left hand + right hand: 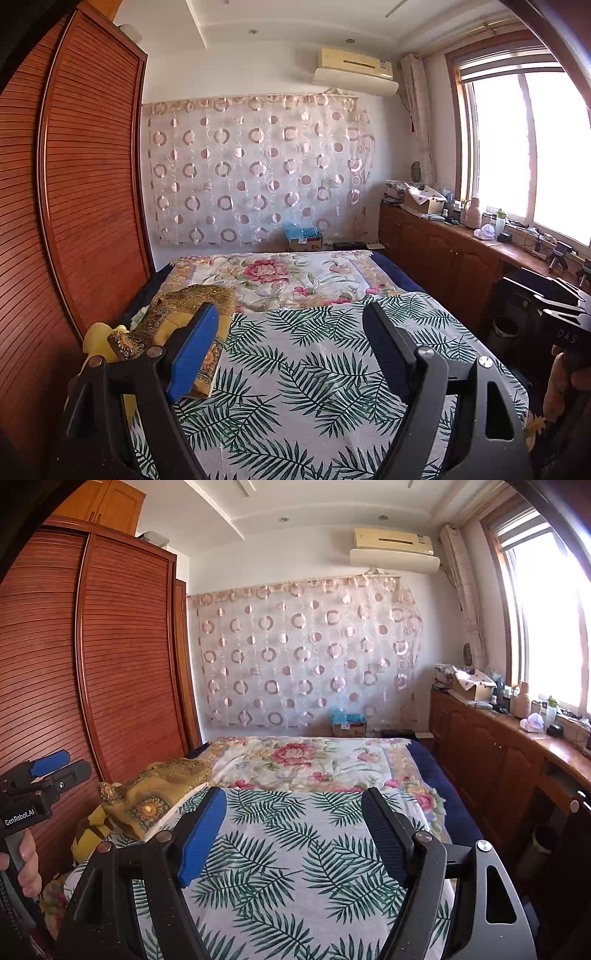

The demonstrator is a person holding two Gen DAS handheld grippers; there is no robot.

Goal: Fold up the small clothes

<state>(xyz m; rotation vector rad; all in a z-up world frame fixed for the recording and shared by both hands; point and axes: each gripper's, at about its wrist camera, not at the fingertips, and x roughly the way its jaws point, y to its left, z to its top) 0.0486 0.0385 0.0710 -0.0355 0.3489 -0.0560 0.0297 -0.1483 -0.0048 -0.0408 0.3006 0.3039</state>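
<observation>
Left gripper (pixel 291 354), right gripper (pixel 295 834): fingers spread wide, empty, held level above palm-leaf sheet (pixel 314 369), likely cleared as folding surface. Beyond, mustard patterned garment (pixel 192 317) heaped at bed's left edge beside wardrobe (pixel 92 184).

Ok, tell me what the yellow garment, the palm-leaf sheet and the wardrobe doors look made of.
Yellow garment: thin woven fabric, apparently with gold embroidered trim, faintly shiny.
Palm-leaf sheet: matte printed cloth, likely cotton; soft creases.
Wardrobe doors: reddish varnished wood, or a wood-look finish, with fine horizontal slats.
</observation>
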